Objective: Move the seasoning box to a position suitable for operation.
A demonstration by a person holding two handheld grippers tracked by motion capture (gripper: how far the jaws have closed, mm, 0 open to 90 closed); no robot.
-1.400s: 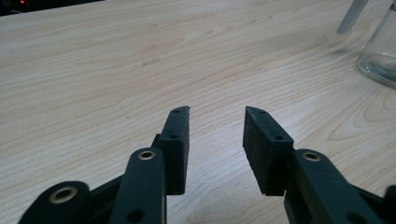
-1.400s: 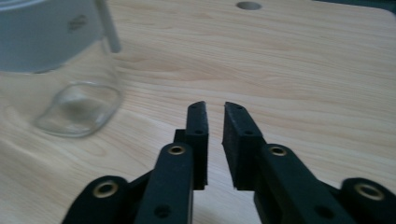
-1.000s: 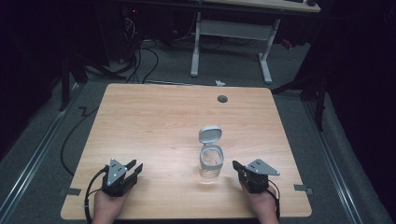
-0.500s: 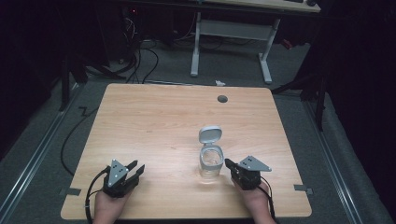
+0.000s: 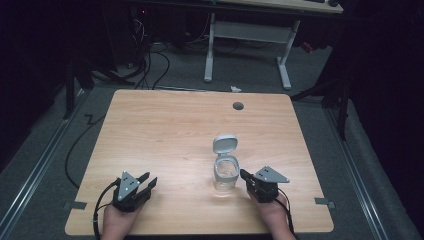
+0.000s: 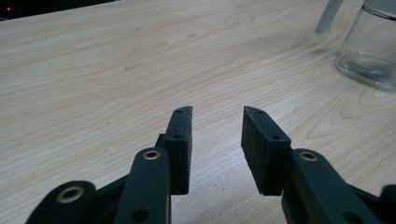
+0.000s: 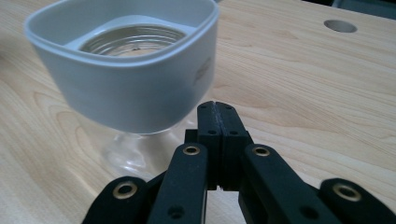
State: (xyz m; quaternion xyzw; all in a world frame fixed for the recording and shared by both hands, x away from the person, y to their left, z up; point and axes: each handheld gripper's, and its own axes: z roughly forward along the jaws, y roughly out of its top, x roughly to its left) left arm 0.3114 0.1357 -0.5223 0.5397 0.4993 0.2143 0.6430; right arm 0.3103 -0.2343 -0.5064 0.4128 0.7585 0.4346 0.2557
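Glass fills the lower middle of the high view: we see a clear square jar with a grey flip-up lid [image 5: 225, 170] on the light wooden table [image 5: 165, 130]. We find the right gripper [image 5: 246, 176], jaws pressed together, just beside it, and the left gripper [image 5: 148, 179], jaws spread, at lower left.

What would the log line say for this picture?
left gripper: open, apart from jar | right gripper: shut, empty, beside jar | glass jar: upright, lid flipped open

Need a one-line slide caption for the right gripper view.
Right gripper, jaws shut, beside a glass jar with a grey collar on a wooden table.
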